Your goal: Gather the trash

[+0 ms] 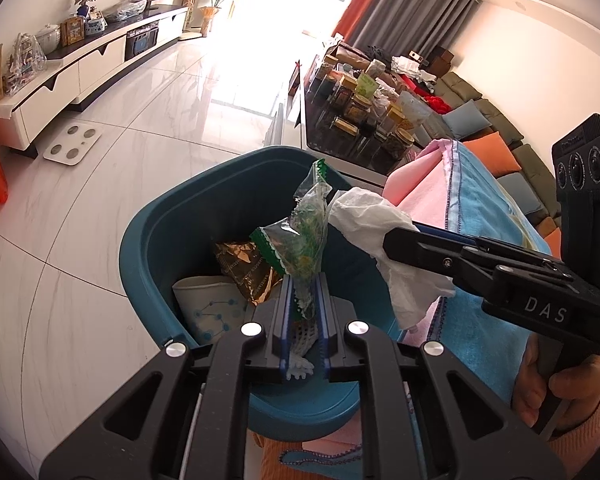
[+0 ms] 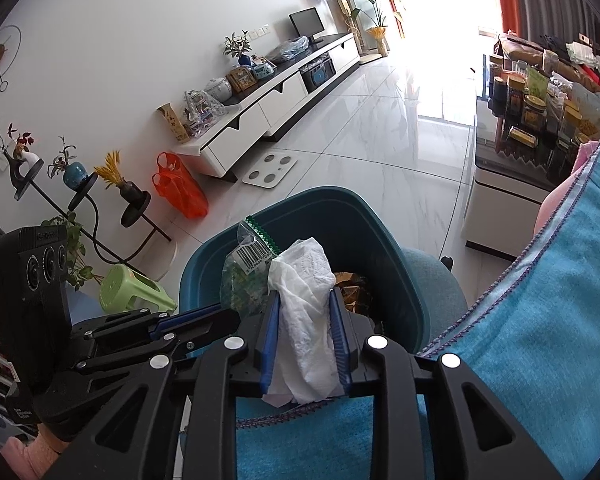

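1. left claw [image 1: 303,308] clamped tight on a clear green-edged snack wrapper [image 1: 306,232], held right above the teal bin [image 1: 148,240] so it can fall inside.
2. right claw [image 2: 305,334] has a crumpled white tissue [image 2: 304,300] between its blue pads; they look to touch it on both sides, a loose grip, also over the bin mouth.
3. both pieces hang over the opening, touching each other, not yet in the bin.
4. bin already holds a gold foil wrapper [image 1: 244,268] and a paper cup [image 1: 208,304], so collecting is partway.
5. blue towel [image 2: 540,280] with pink cloth [image 1: 416,184] lies just beside the bin; tissue could snag there.
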Motion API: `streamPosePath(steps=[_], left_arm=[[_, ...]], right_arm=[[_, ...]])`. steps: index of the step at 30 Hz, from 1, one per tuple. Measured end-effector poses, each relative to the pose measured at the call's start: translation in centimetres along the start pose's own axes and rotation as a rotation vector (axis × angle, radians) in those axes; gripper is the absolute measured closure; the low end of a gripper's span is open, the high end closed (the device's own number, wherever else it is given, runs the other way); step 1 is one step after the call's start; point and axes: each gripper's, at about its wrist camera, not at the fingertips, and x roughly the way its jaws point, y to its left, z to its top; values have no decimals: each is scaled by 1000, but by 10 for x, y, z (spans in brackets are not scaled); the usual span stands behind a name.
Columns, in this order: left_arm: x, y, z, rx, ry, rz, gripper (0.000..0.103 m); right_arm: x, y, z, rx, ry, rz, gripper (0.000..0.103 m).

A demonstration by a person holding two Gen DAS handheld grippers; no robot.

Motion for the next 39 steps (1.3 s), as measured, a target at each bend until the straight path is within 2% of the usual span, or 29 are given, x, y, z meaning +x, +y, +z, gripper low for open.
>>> streamPosePath(steps=[10, 13, 17, 20, 24, 26, 29, 31, 35, 36, 39], left_arm=[[16, 2, 3, 2, 29, 4, 90], [21, 3, 3, -5, 35, 6, 85], [23, 5, 2, -14, 32, 10, 83], [18, 7, 3, -12, 19, 15, 78], [6, 5, 2, 9, -23, 26, 64], [-2, 4, 0, 19, -46, 30, 56], [-16, 1, -4, 39, -83, 37, 44], [-26, -3, -7, 65, -110, 45, 29], [-46, -21, -16, 130, -167, 47, 13], [-51, -25, -19, 141, -182, 48, 5], [-65, -43, -29, 173, -236, 36, 6]], right_arm=[[2, -7, 2, 40, 6, 4, 73], [0, -11, 1, 57, 1, 4, 64], [0, -16, 2, 75, -4, 13, 64], [-2, -17, 1, 78, -15, 20, 63], [-9, -20, -1, 81, -40, 23, 61], [-15, -22, -5, 79, -63, 22, 53], [-32, -21, -14, 67, -113, 7, 47], [-43, -21, -19, 58, -142, -1, 39], [-74, -20, -38, 23, -223, -42, 26], [-81, -21, -42, 15, -240, -53, 24], [-107, -24, -59, -7, -307, -101, 14]])
